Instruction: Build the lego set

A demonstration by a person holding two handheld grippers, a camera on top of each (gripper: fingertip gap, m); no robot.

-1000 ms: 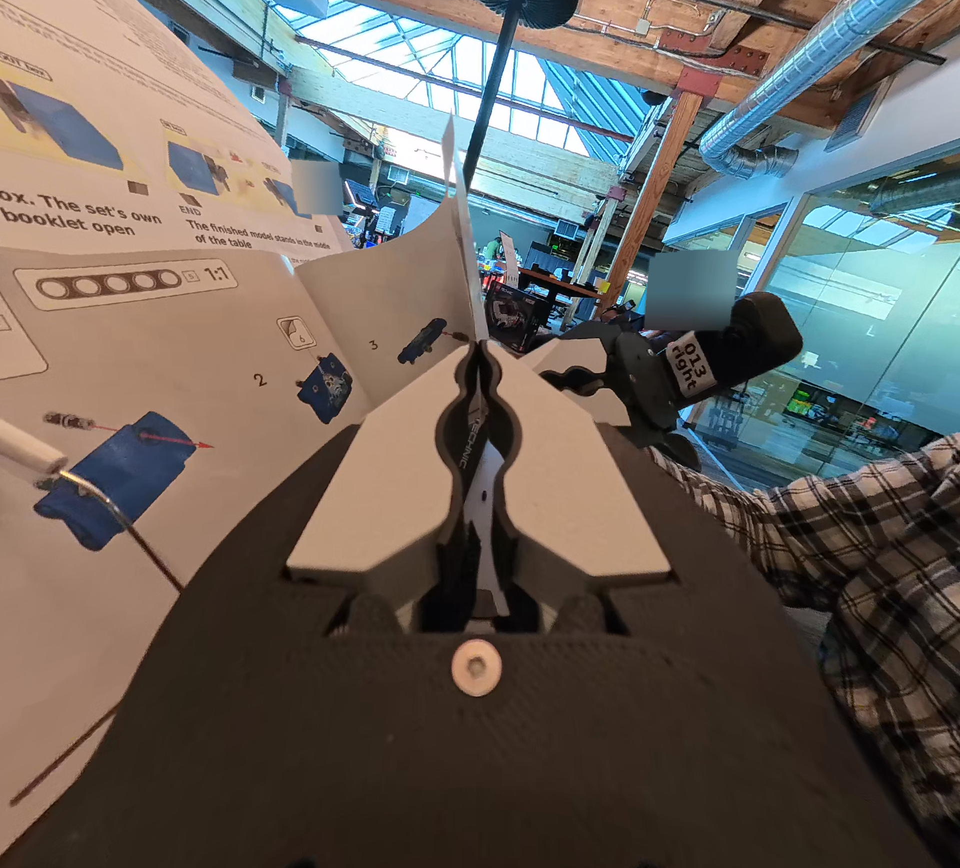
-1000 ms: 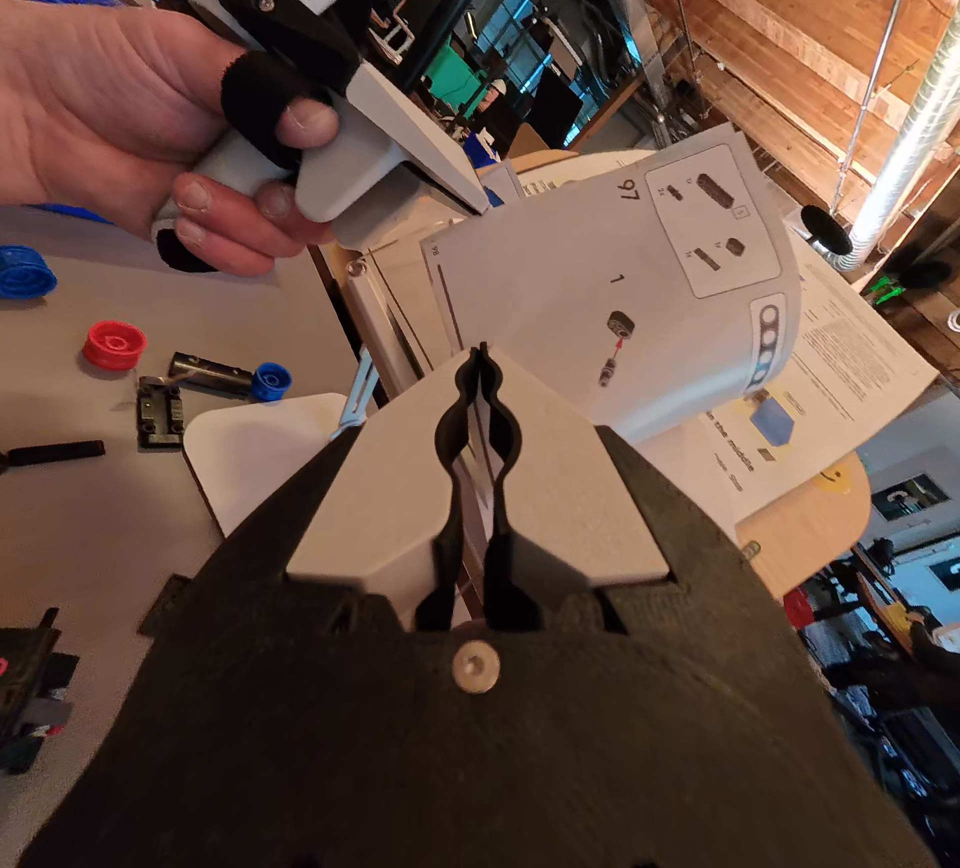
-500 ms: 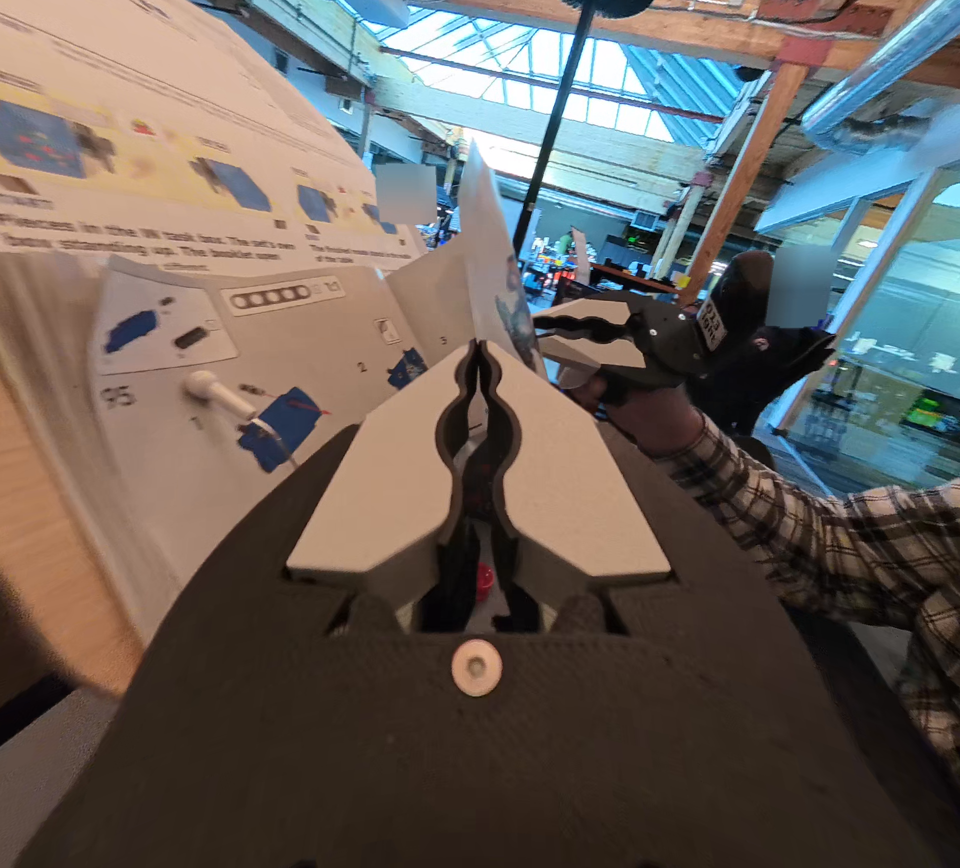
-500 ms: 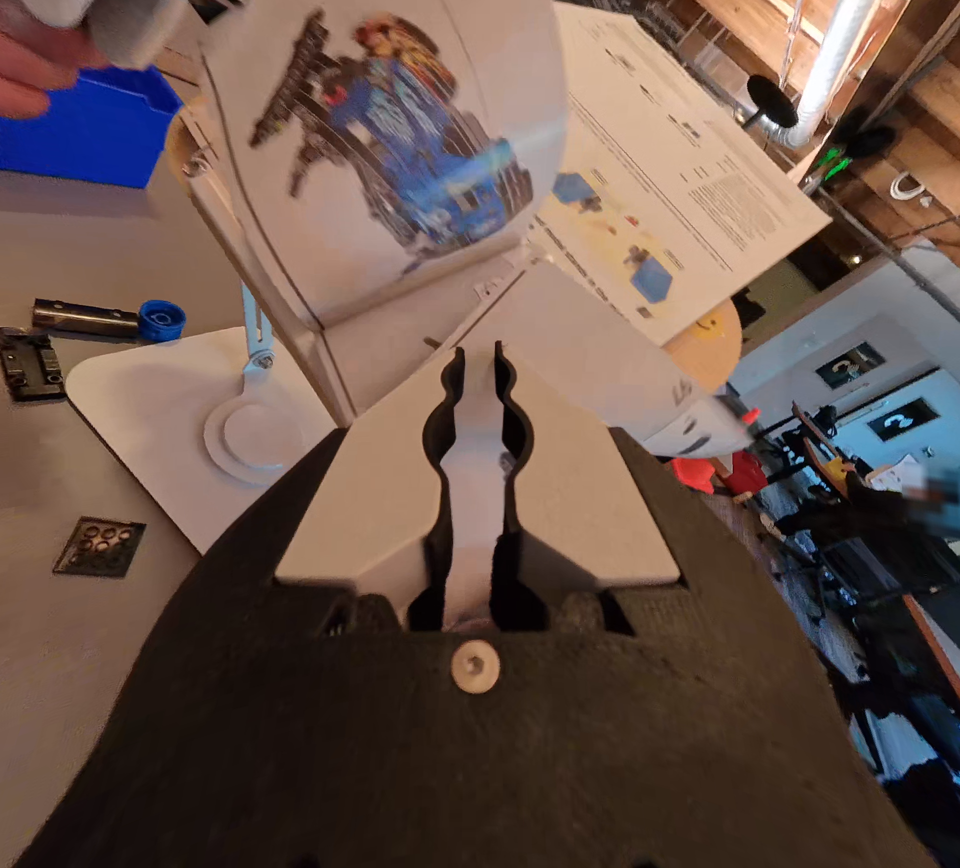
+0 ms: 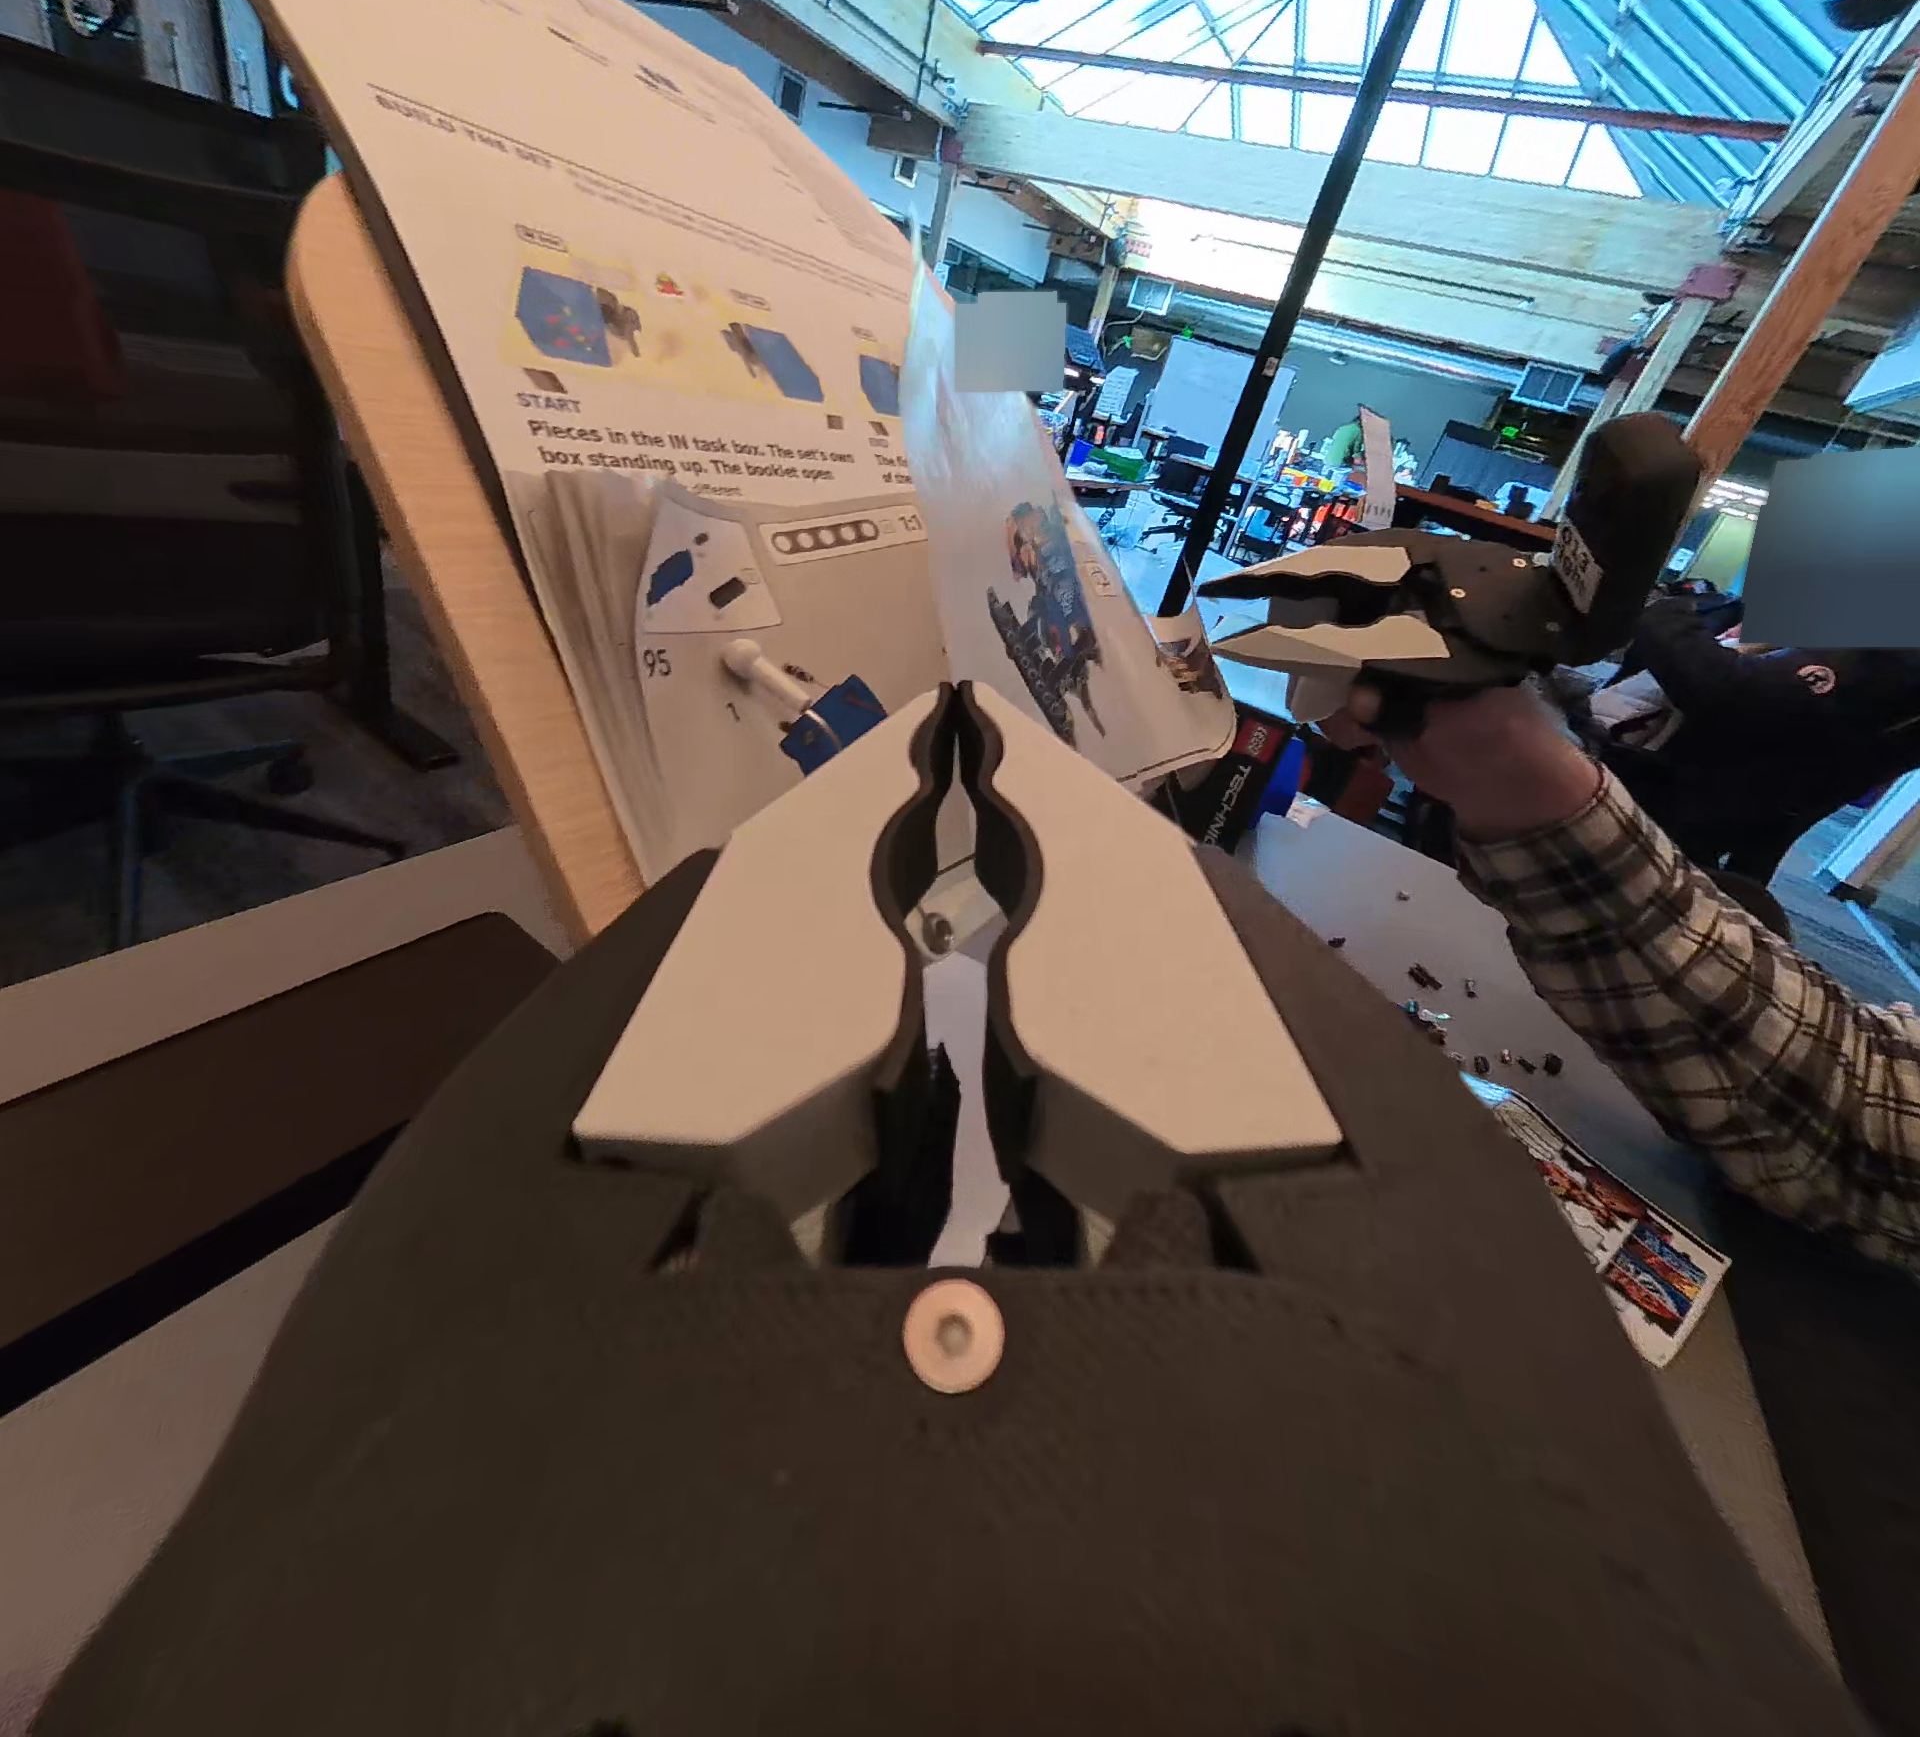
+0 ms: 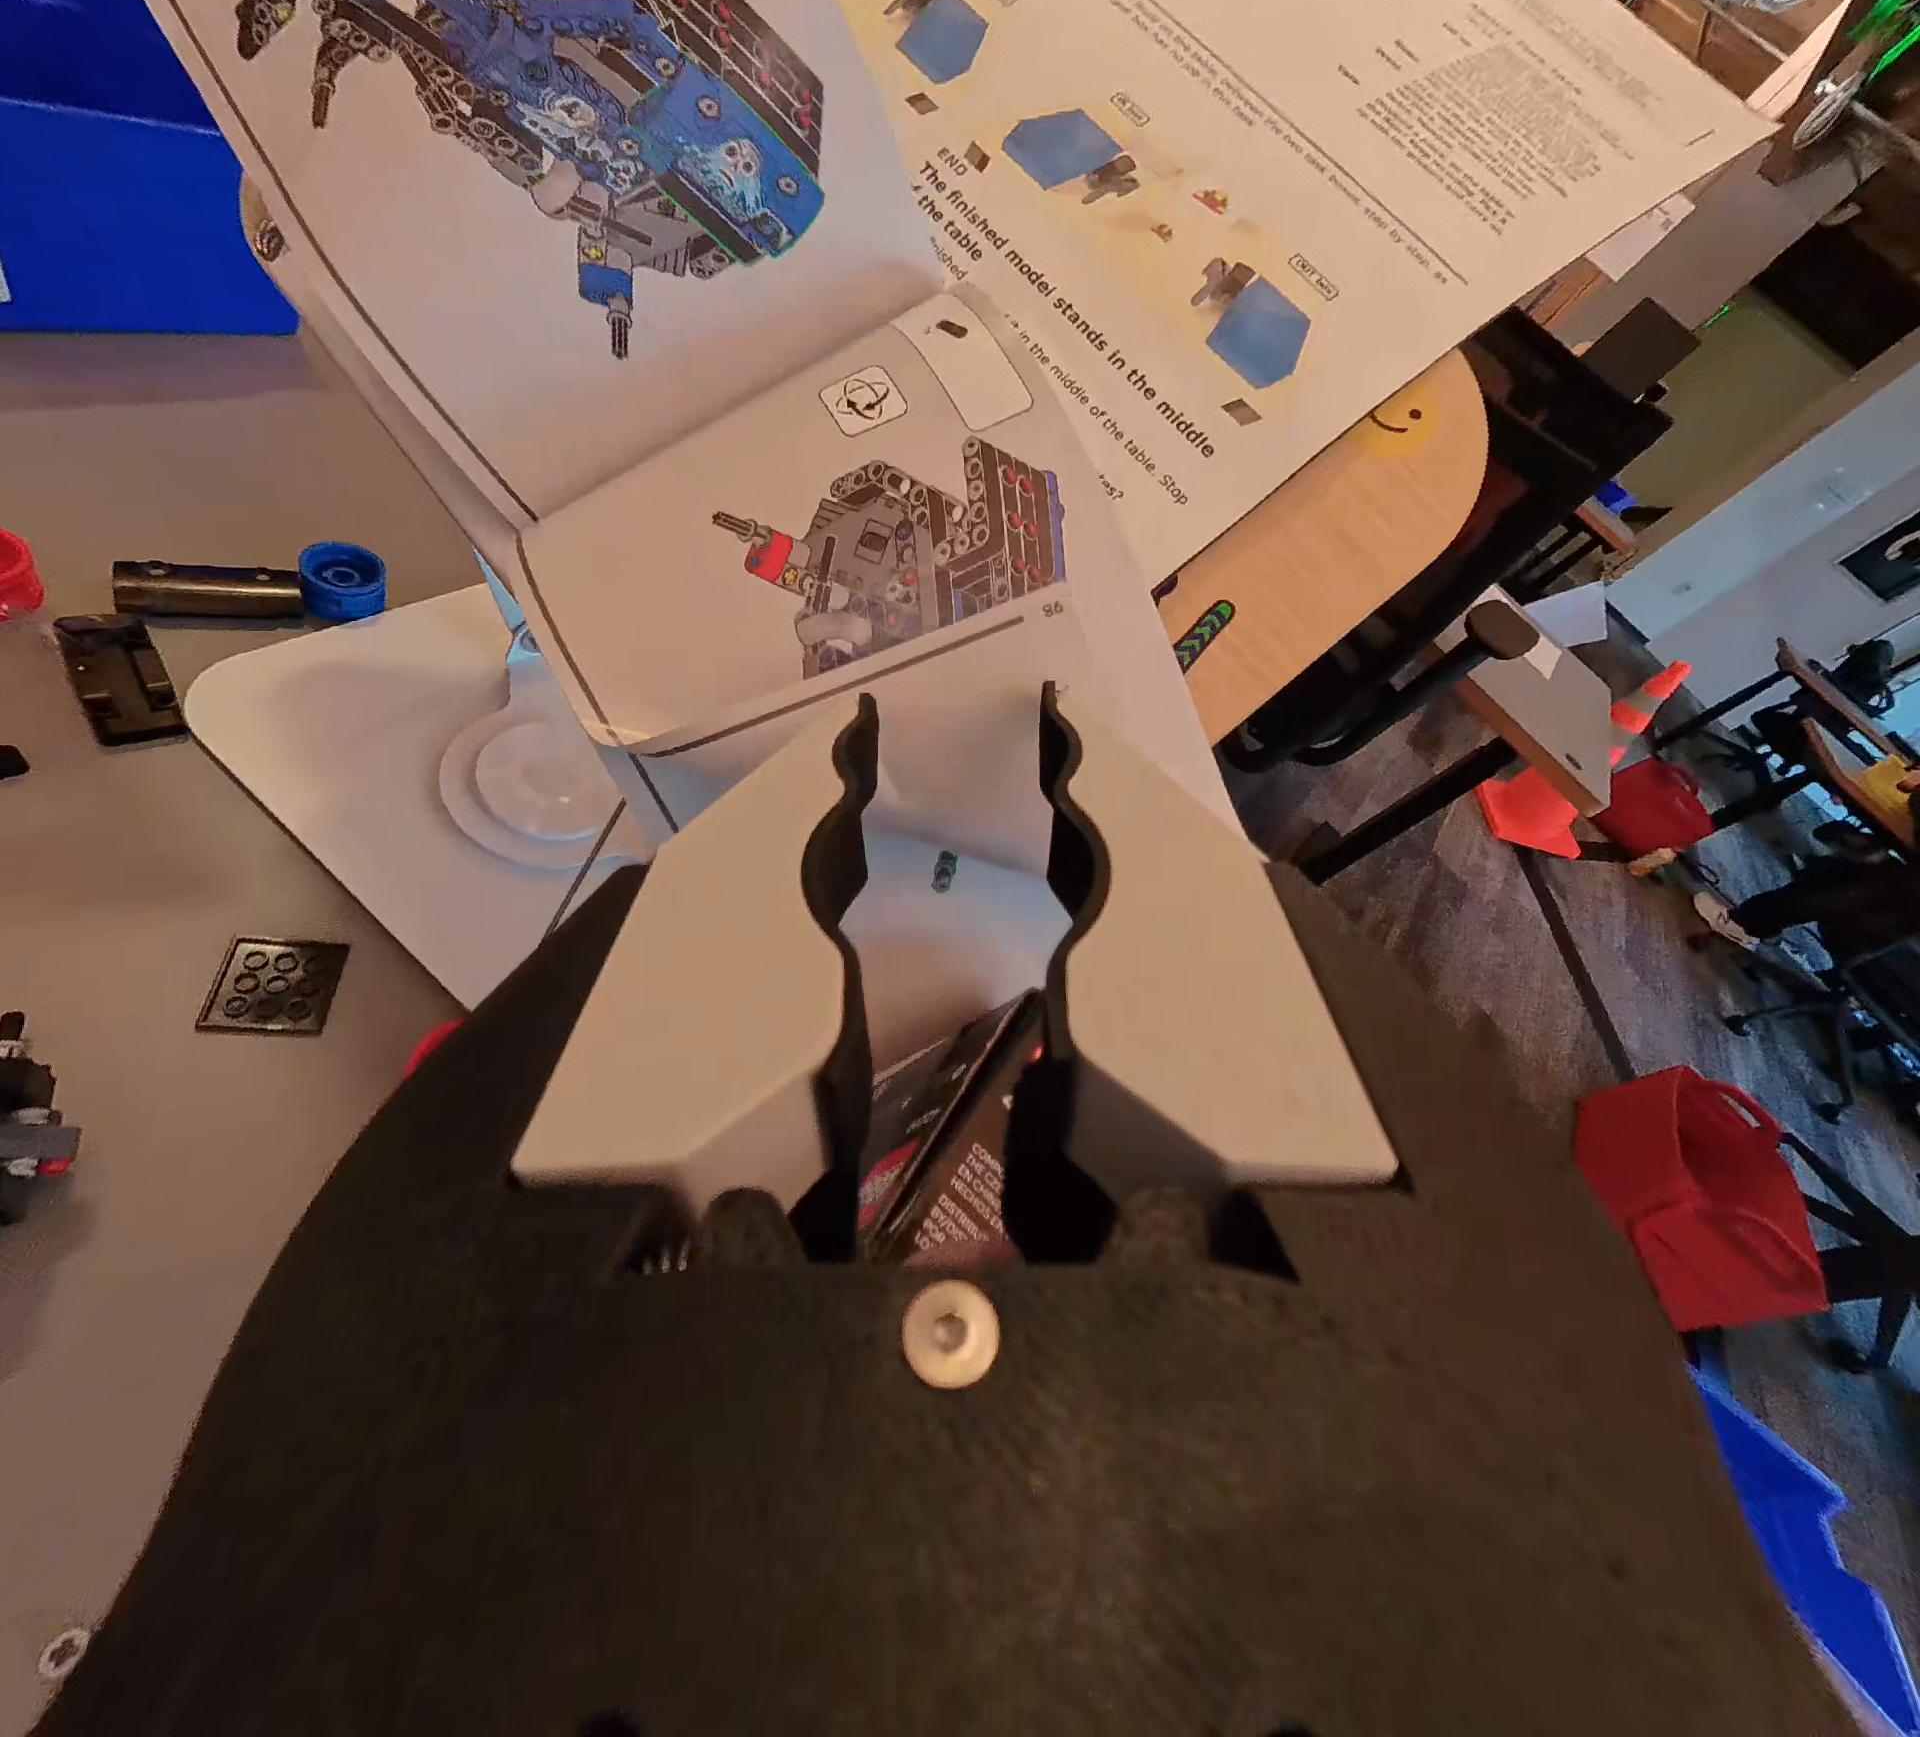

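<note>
The instruction booklet [image 6: 790, 544] stands open on a white stand [image 6: 343, 752] against a wooden board. One page with a picture of the blue model [image 6: 520, 77] is lifted and curls upward. My left gripper [image 5: 956, 700] is shut, and this page [image 5: 1039, 565] rises from its tips, so it seems pinched at a corner. My right gripper [image 6: 956, 700] is open and empty just below the booklet's lower page. It also shows in the left wrist view [image 5: 1320, 612], beside the page's free corner. Loose parts lie on the table: a blue wheel [image 6: 343, 579], a black plate [image 6: 272, 984].
A printed task sheet [image 6: 1247, 25] covers the wooden board [image 5: 416, 544] behind the booklet. A blue bin [image 6: 94, 181] stands at the left. A black set box [image 5: 1236, 794], a sticker sheet [image 5: 1600, 1240] and small parts [image 5: 1455, 1022] lie on the grey table. A plaid-sleeved arm [image 5: 1683, 1012] crosses the right. The left gripper's tips are roughly 25 cm from the right gripper's. The blue wheel [image 6: 343, 579] lies some 25 cm from my left tips, 35 cm from my right tips.
My right gripper was shut on a booklet page and has opened and let it go. The pages have turned to the blue model picture. My left gripper has drawn back.
</note>
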